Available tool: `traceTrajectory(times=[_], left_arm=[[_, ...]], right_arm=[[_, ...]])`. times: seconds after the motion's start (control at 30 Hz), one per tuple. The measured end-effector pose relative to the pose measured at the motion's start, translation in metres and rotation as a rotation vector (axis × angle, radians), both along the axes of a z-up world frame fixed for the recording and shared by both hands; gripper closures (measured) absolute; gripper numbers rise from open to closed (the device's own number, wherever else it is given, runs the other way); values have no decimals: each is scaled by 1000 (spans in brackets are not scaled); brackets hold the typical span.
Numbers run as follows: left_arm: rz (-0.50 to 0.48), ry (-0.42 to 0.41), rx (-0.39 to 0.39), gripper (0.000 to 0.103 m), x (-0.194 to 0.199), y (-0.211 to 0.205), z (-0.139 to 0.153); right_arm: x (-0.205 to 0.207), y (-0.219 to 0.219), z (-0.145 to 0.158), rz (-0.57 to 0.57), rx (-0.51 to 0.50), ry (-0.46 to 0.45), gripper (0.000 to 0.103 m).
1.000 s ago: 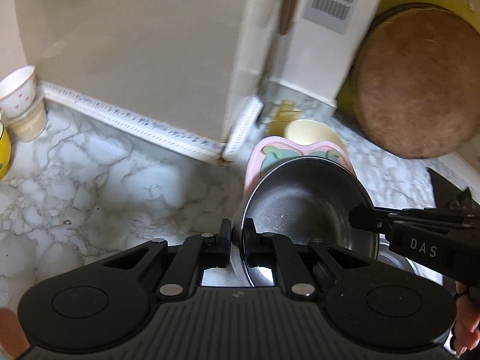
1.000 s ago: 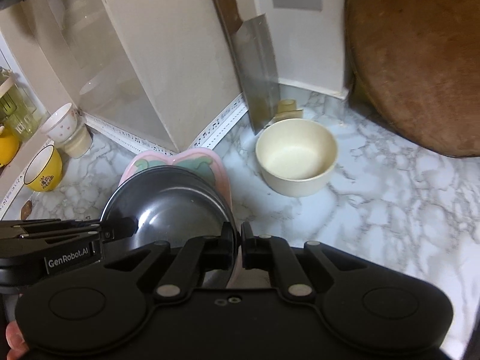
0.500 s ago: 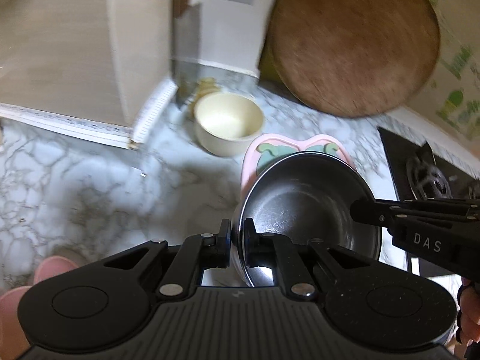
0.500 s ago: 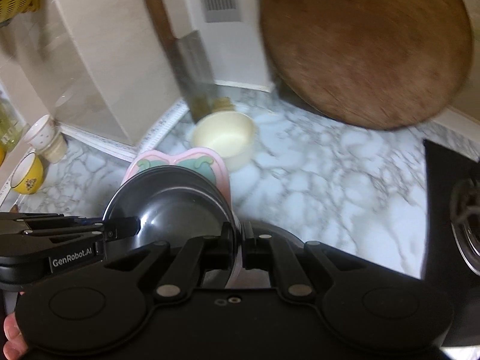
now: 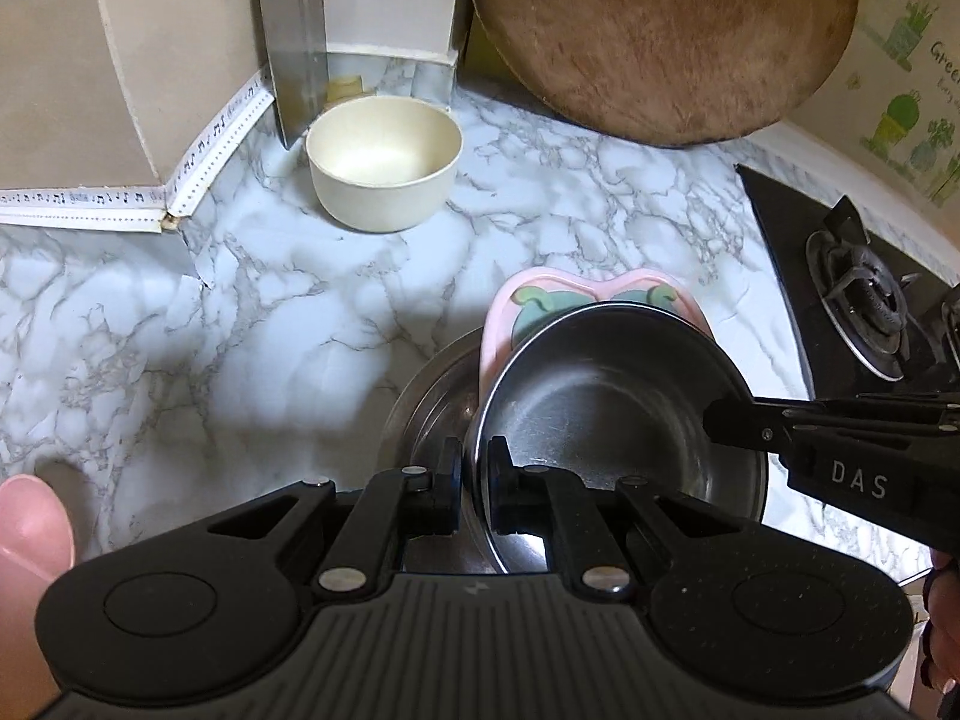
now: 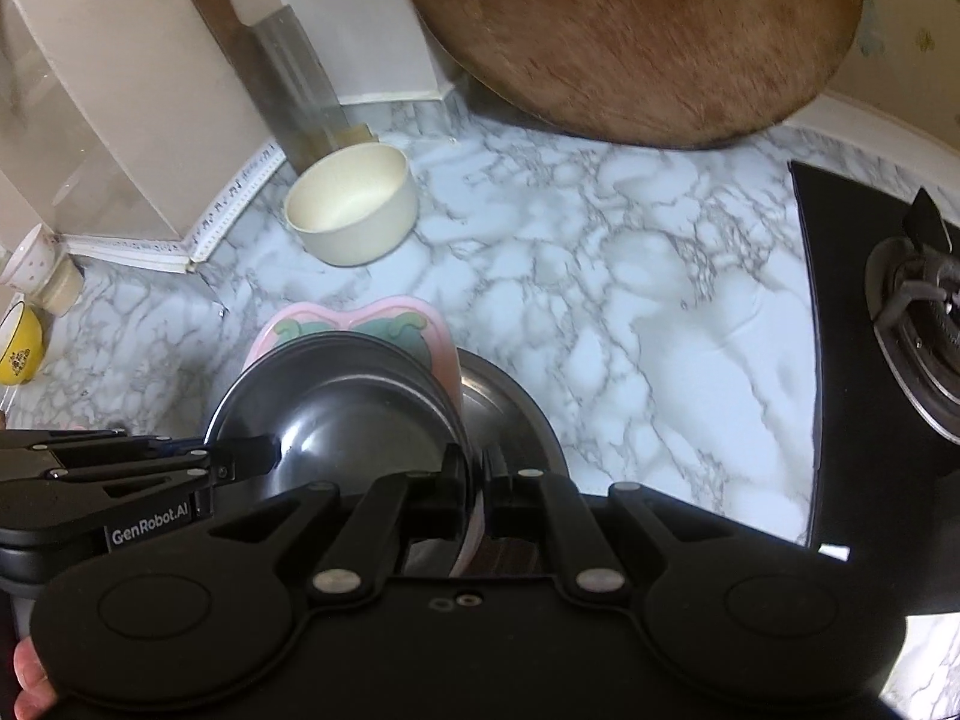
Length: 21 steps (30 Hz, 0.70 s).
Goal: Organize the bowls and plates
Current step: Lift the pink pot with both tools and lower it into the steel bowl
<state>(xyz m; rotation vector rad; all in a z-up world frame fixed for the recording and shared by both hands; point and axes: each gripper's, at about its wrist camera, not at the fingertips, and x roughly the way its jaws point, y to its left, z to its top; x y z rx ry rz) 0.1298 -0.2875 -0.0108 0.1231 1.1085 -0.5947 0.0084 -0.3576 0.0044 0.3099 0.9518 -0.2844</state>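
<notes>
A steel bowl (image 5: 618,408) rests on a pink heart-shaped plate (image 5: 510,306), with a wider steel dish (image 5: 426,402) under both. This stack hangs just above the marble counter (image 5: 270,312). My left gripper (image 5: 474,468) is shut on the stack's left rim. My right gripper (image 5: 714,420) comes in from the right and pinches the opposite rim. From the right wrist, my right gripper (image 6: 477,474) clamps the steel bowl (image 6: 348,408) and the pink plate (image 6: 300,315) edge above the steel dish (image 6: 516,396), while my left gripper (image 6: 270,456) bites the far rim. A cream bowl (image 5: 384,162) stands near the back wall.
A round wooden cutting board (image 5: 660,30) leans on the back wall. A cleaver (image 6: 282,72) stands behind the cream bowl (image 6: 354,210). A black gas stove (image 6: 918,312) lies to the right. A yellow cup (image 6: 21,345) and white cups (image 6: 30,252) sit far left.
Both grippers carried the stack to the right along the counter. The cream bowl and cutting board slid left in view, and the stove came into sight. The grips stayed the same.
</notes>
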Motion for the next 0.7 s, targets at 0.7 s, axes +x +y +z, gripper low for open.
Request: traceTrajectory(times=[0.7], left_arm=[[1,20,28,96,11,-9,-21]], right_arm=[[13,-13,-21,-12,50,54,95]])
